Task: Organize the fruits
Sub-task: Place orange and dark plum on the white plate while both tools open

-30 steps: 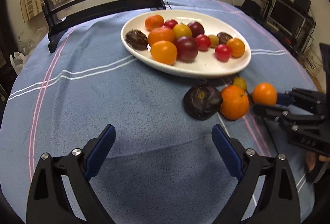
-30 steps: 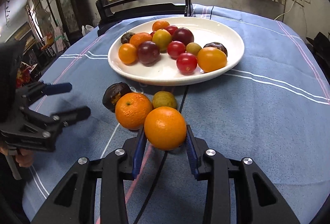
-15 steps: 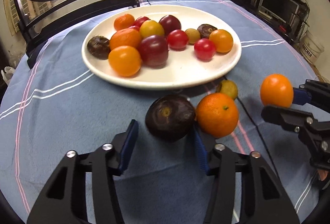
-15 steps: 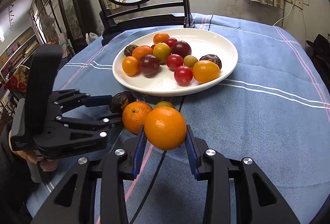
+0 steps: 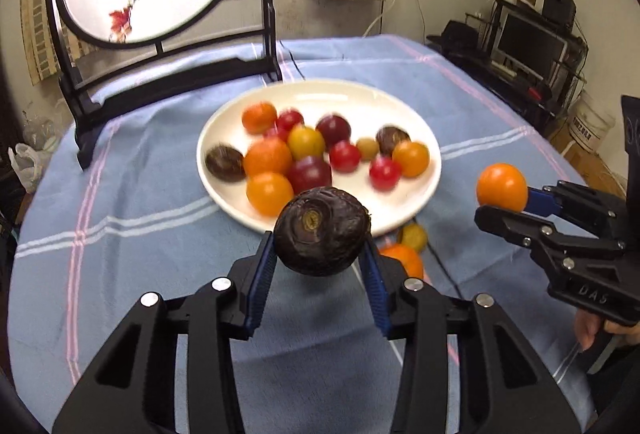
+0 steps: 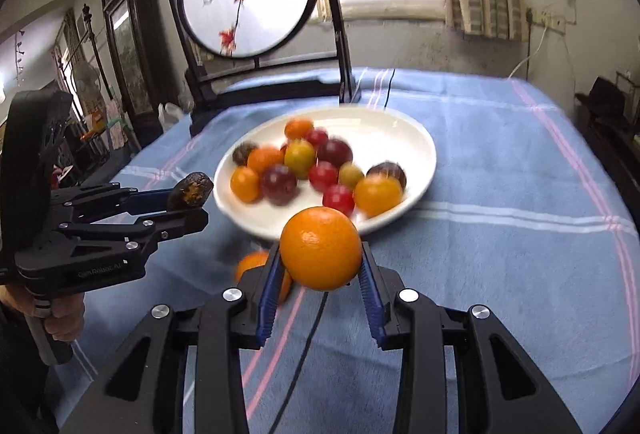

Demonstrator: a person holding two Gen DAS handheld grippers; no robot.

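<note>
**Both claws loaded, above the cloth**

While both fruits hang off the table, we note the left gripper (image 5: pixel 322 258) is clamped on the dark fruit (image 5: pixel 321 231) and the right gripper (image 6: pixel 320 270) on an orange (image 6: pixel 321 248). Both sit just short of the plate (image 5: pixel 416 210) of blurred fruits. Two more fruits, another orange (image 5: pixel 404 260) among them, lie on the cloth (image 5: pixel 160 226) beside its rim.

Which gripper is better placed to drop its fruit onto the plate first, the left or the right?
Probably the left. The left gripper holds the dark fruit right at the white plate's near rim, while the right gripper with the orange sits slightly farther back.
</note>
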